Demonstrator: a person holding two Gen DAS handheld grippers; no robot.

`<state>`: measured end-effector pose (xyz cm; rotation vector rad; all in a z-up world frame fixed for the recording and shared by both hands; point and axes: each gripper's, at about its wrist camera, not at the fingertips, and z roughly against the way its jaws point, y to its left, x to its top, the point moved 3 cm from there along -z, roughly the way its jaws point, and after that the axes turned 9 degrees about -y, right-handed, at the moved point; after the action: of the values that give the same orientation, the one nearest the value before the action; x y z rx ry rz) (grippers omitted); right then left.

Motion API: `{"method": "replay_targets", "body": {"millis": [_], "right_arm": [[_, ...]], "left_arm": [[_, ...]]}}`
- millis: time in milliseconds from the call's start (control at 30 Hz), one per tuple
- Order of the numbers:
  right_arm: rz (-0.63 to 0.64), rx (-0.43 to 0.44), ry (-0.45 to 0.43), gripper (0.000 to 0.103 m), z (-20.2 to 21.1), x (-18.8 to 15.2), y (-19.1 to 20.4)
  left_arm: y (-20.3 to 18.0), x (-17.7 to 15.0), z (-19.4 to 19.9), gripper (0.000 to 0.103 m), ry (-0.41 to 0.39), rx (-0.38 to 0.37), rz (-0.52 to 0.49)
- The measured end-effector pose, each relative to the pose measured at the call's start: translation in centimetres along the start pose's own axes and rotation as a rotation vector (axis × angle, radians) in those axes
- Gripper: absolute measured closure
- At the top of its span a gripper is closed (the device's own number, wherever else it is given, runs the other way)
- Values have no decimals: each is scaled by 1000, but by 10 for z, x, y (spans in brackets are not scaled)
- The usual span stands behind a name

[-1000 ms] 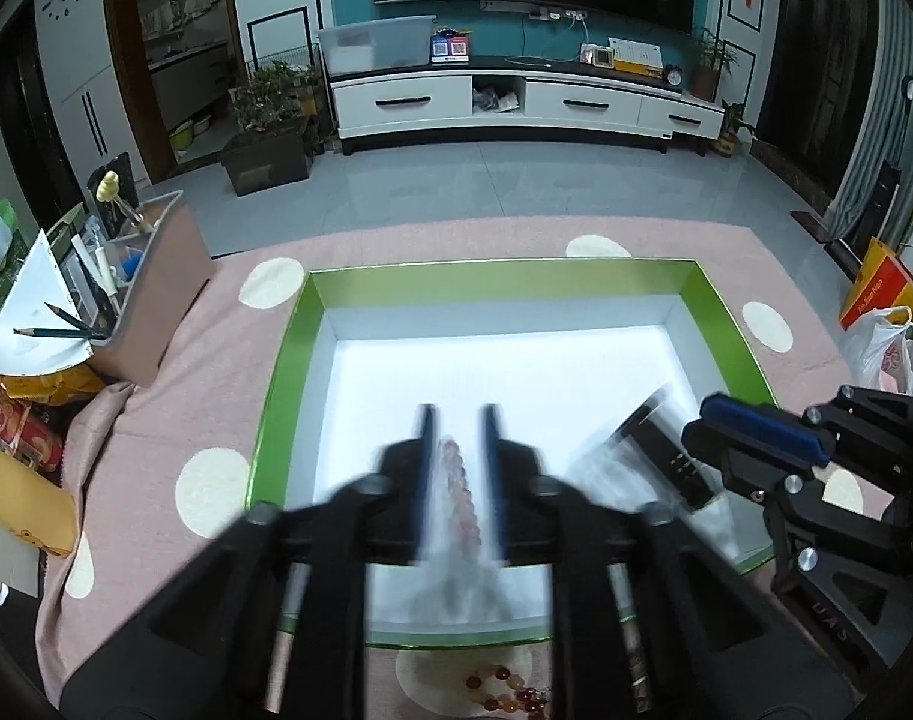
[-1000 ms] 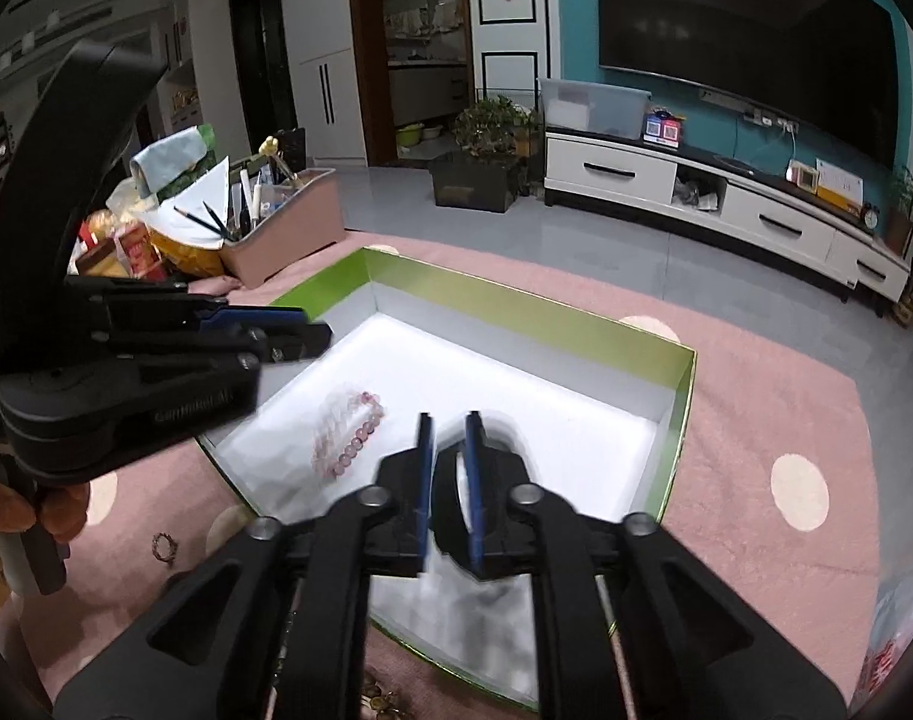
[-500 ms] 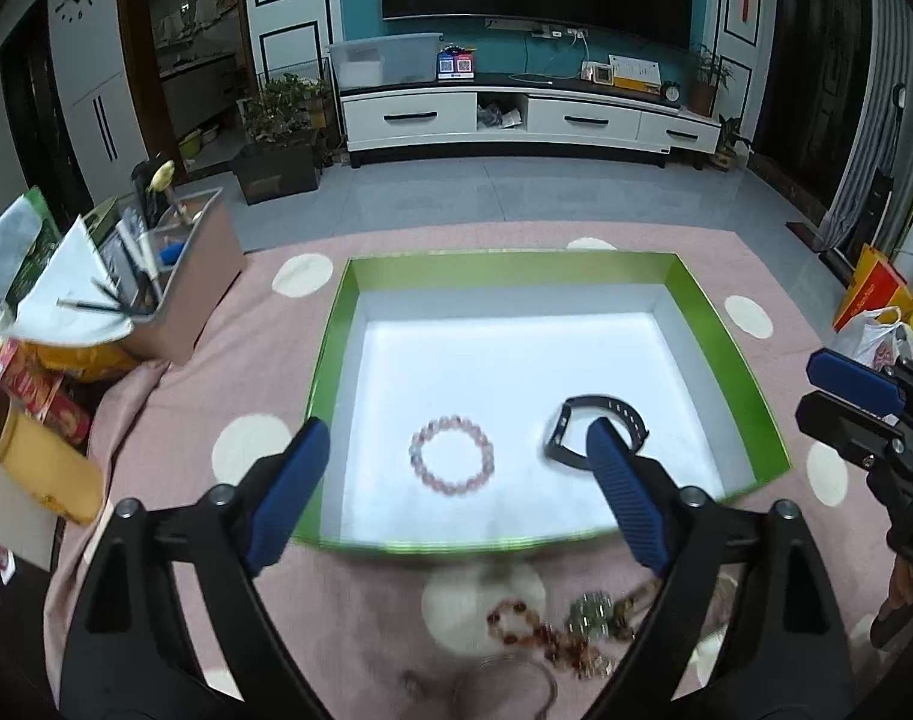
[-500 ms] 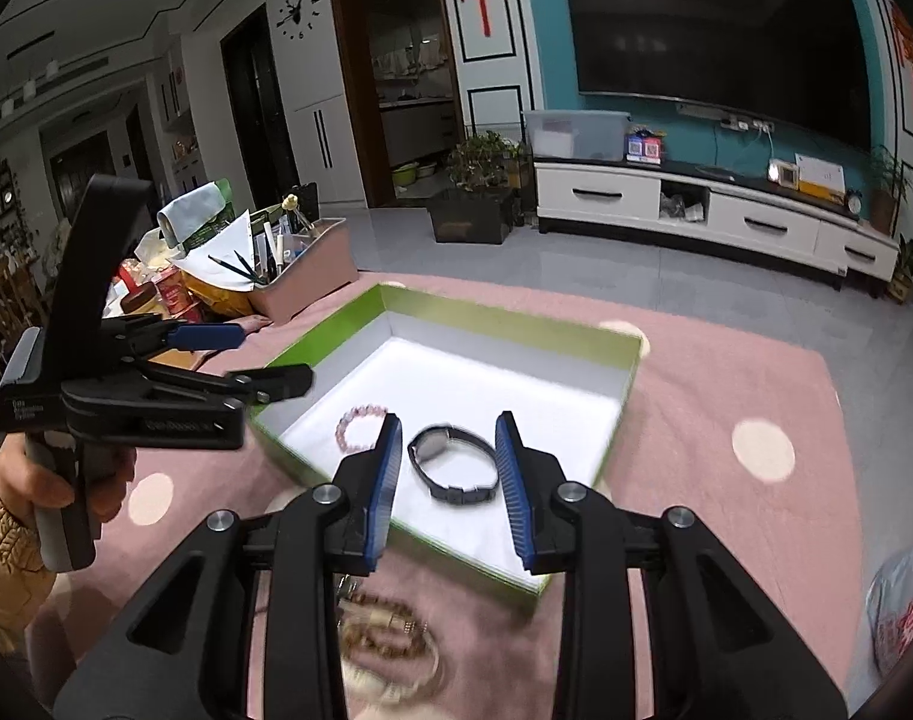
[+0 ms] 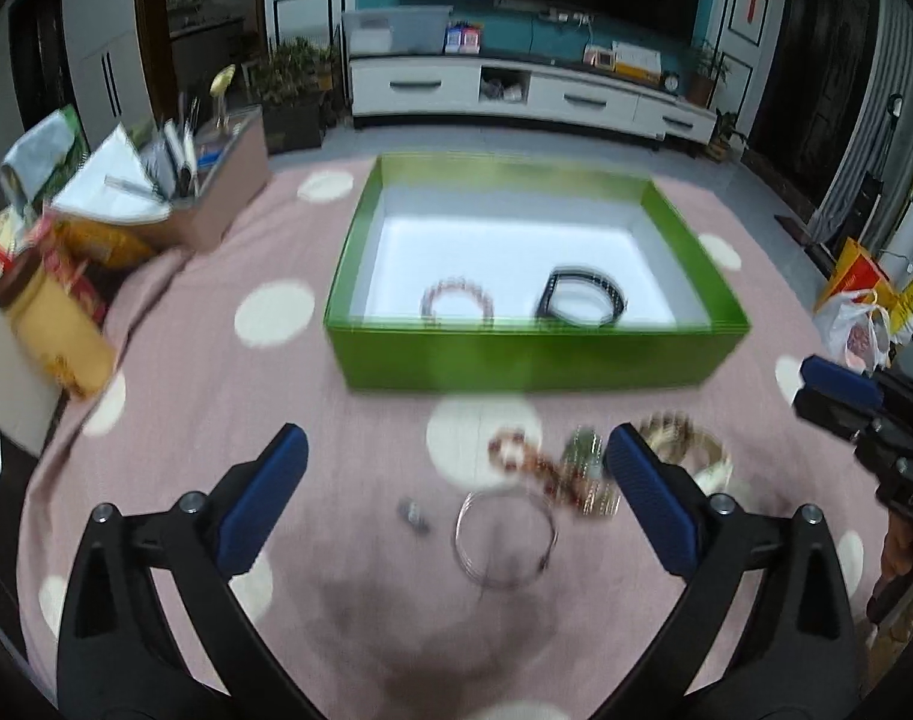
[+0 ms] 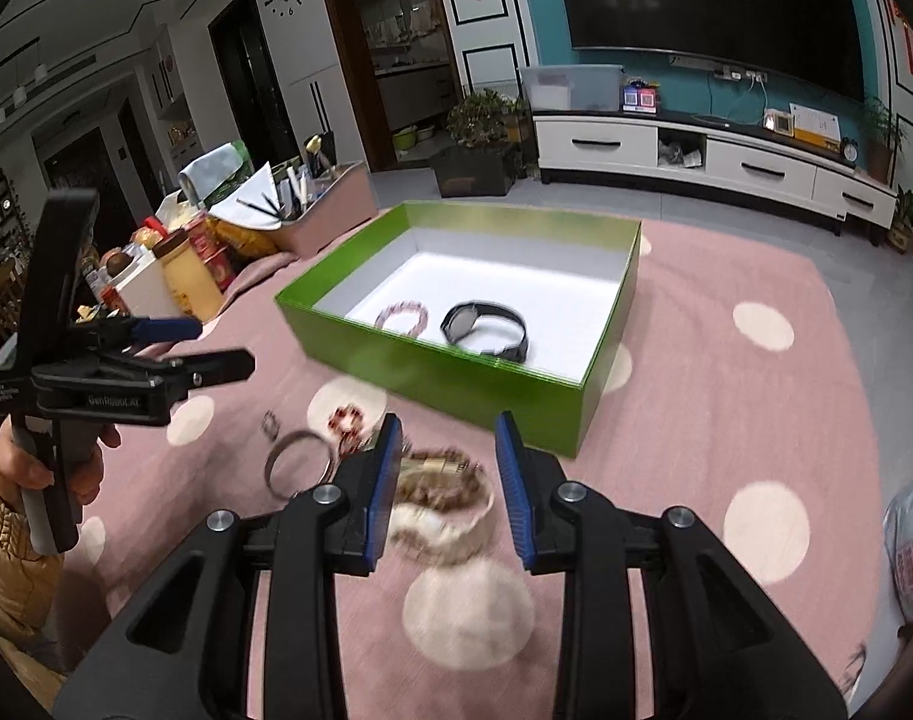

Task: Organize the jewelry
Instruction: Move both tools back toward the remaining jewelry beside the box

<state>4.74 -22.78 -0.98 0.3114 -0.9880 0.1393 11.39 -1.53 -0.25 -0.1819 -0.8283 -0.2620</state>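
Observation:
A green box (image 5: 528, 357) (image 6: 456, 369) with a white inside holds a pink bead bracelet (image 5: 456, 302) (image 6: 401, 318) and a black watch (image 5: 582, 295) (image 6: 486, 330). In front of it on the pink cloth lie a silver bangle (image 5: 504, 540) (image 6: 297, 459), a red bead bracelet (image 5: 516, 456) (image 6: 345, 420), a beige bead bracelet (image 5: 684, 441) (image 6: 450, 495) and a small dark piece (image 5: 411, 513). My left gripper (image 5: 456, 480) is wide open and empty above the loose pieces. My right gripper (image 6: 450, 462) is open, its jaws either side of the beige bracelet.
A pink organiser box with pens (image 5: 216, 192) (image 6: 318, 216) and a yellow jar (image 5: 54, 324) (image 6: 186, 276) stand at the left among clutter. The dotted pink cloth (image 6: 726, 408) covers the table. A plastic bag (image 5: 858, 330) sits off the right edge.
Both grippers opened, left the bead bracelet and the watch in the box, and pulled back to the loose jewelry in front of the box.

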Motion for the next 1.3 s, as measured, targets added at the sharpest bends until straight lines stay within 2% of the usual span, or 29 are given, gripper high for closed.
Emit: {"method": "replay_targets", "body": {"millis": [167,433,567,933,1167,1300], "right_arm": [[0,1,23,71,5,-14,7],[8,0,56,71,3,-33,12],[15,4,69,71,-1,-38,13],[20,-4,96,71,-20,-38,8],[44,-16,118,71,-41,-31,4],[65,-23,141,71,-57,-28,1]], "left_arm": [[19,-31,4,2,45,24,64],[41,-67,23,2,-6,52,121],[41,-73,20,2,-14,63,133],[40,-68,-15,2,39,71,183],[39,-59,-35,22,69,68,227],[36,-56,-43,28,77,57,234]]}}
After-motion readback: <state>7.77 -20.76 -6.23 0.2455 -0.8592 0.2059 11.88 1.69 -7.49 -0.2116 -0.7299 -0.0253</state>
